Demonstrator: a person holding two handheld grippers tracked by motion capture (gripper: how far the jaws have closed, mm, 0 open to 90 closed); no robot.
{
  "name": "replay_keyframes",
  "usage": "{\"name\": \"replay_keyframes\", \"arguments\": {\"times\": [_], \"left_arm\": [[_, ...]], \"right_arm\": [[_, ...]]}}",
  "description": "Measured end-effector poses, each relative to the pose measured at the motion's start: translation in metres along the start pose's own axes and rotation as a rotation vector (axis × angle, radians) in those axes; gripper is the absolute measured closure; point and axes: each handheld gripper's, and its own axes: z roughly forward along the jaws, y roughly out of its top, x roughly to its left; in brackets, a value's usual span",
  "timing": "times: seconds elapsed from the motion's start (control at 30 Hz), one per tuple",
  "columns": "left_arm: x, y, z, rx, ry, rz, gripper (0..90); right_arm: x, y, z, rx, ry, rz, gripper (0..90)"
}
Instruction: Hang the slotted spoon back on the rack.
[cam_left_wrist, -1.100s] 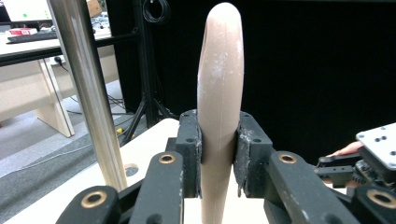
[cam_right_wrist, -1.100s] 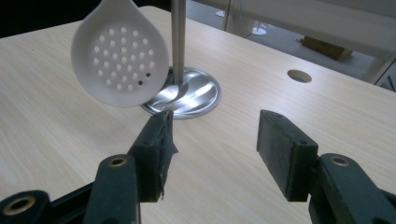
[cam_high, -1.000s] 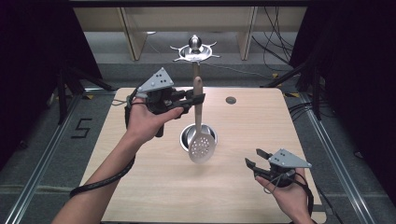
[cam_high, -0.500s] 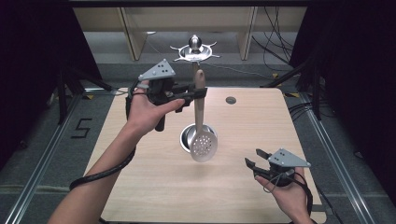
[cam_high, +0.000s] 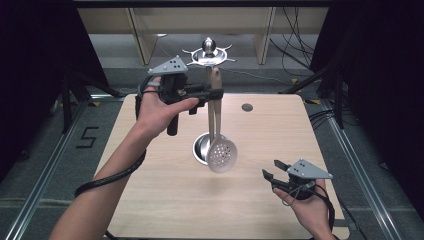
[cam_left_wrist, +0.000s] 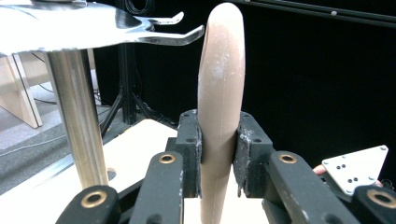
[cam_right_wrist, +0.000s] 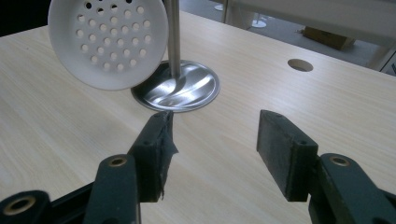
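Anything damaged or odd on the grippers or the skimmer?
The pad on one jaw of the right gripper looks torn: its black facing hangs ragged and peeled at the edge. White scuffs mark the skimmer handle where the left gripper clamps it. Nothing spilled.

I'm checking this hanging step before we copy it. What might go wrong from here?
1. The left gripper pinches the wooden-handled white perforated skimmer on its smooth rounded handle alone; the hanging head may swing or slip.
2. The handle tip sits close beside the shiny metal hook arms of the utensil stand; it may bump them and rock the stand.
3. The open right gripper rests low and apart from the skimmer, probably too far off to steady it.
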Motion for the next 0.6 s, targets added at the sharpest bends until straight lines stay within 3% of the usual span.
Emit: {"name": "replay_keyframes", "arguments": {"times": [0.13, 0.17, 0.23, 0.33, 0.43, 0.53, 0.57, 0.6], "left_arm": [[0.0020, 0.0003, -0.0008, -0.003, -0.011, -0.018, 73.2], [0.0024, 0.0004, -0.0010, -0.002, -0.012, -0.025, 73.2], [0.0037, 0.0006, -0.0011, -0.001, -0.016, -0.037, 73.2], [0.0048, 0.0009, -0.0013, -0.003, -0.017, -0.042, 73.2], [0.0057, 0.0011, -0.0017, -0.004, -0.016, -0.045, 73.2], [0.0063, 0.0011, -0.0017, -0.001, -0.017, -0.046, 73.2], [0.0066, 0.0011, -0.0014, 0.002, -0.017, -0.046, 73.2], [0.0070, 0.0011, -0.0013, 0.005, -0.017, -0.047, 73.2]], "right_arm": [[0.0002, 0.0002, 0.0003, -0.001, 0.004, 0.001, 46.5], [-0.0014, 0.0000, 0.0012, -0.016, -0.007, -0.024, 46.5], [0.0008, -0.0005, 0.0008, -0.010, -0.012, 0.000, 46.5], [-0.0014, -0.0004, 0.0012, -0.009, -0.012, -0.022, 46.4], [-0.0013, -0.0007, 0.0014, -0.008, -0.011, -0.006, 46.4], [-0.0038, -0.0010, 0.0016, -0.014, -0.022, -0.032, 46.4], [-0.0019, -0.0013, 0.0013, 0.006, 0.000, 0.002, 46.4], [-0.0021, -0.0014, 0.0014, 0.005, -0.002, 0.002, 46.4]]}}
